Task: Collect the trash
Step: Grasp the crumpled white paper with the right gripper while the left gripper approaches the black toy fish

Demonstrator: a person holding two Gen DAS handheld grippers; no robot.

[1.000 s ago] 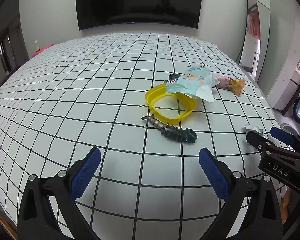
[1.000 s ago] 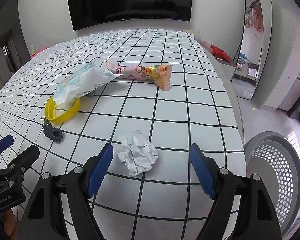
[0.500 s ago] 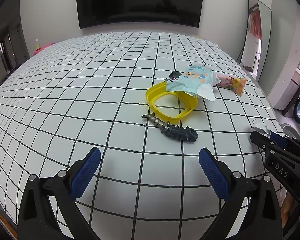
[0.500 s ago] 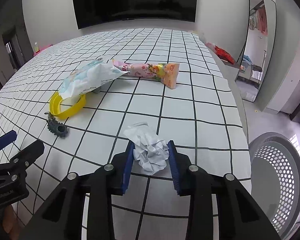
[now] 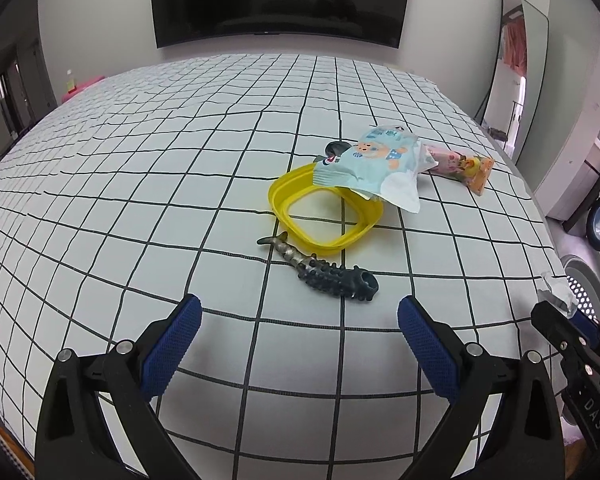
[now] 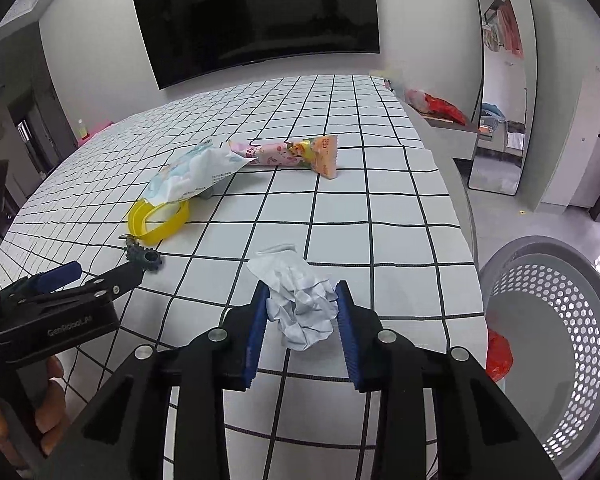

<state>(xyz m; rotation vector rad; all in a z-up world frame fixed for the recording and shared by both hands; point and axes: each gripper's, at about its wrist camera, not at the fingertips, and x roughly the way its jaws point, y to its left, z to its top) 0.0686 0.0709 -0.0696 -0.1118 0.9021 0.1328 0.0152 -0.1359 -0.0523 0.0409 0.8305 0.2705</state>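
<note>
Right gripper point(image 6: 301, 316) pinches crumpled tissue point(image 6: 300, 304) above bed edge; perforated bin point(image 6: 560, 340) at 3 o'clock. Left gripper point(image 5: 298, 334) spread, empty. Risk: light wad slips free, missing the bin.

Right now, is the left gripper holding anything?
No. In the left wrist view, the left gripper stands wide open over bare checked cloth, short of the dark fish toy.
</note>
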